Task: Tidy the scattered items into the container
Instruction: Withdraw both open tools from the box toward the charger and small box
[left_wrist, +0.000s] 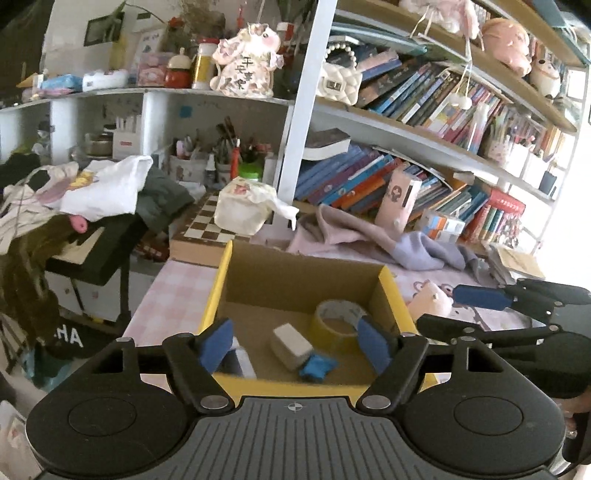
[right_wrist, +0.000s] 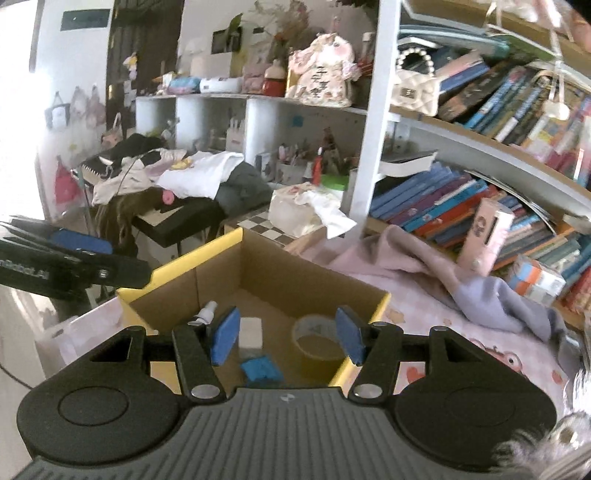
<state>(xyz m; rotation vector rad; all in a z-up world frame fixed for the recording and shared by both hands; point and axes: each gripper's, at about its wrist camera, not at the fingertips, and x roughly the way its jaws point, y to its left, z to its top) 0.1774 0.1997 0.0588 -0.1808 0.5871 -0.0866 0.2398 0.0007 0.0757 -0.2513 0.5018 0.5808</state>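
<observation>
A yellow-rimmed cardboard box (left_wrist: 218, 284) (right_wrist: 380, 306) stands on the pink table. Inside lie a roll of tape (left_wrist: 338, 317) (right_wrist: 314, 338), a white block (left_wrist: 290, 345) (right_wrist: 250, 332), a crumpled blue item (left_wrist: 317, 367) (right_wrist: 260, 369) and a small white spray bottle (right_wrist: 205, 314). My left gripper (left_wrist: 295, 347) is open and empty above the box's near edge. My right gripper (right_wrist: 286, 334) is open and empty over the box; it also shows in the left wrist view (left_wrist: 480, 297) to the right of the box. The left gripper shows at the left of the right wrist view (right_wrist: 79, 240).
A pink and lilac cloth (left_wrist: 369, 236) (right_wrist: 424, 269) lies behind the box. A tissue box (left_wrist: 240, 210) sits on a chessboard (left_wrist: 207, 225). Bookshelves (left_wrist: 406, 177) run along the back. A pile of clothes (left_wrist: 92, 192) lies at the left. A pink sticker figure (left_wrist: 432, 301) is on the table.
</observation>
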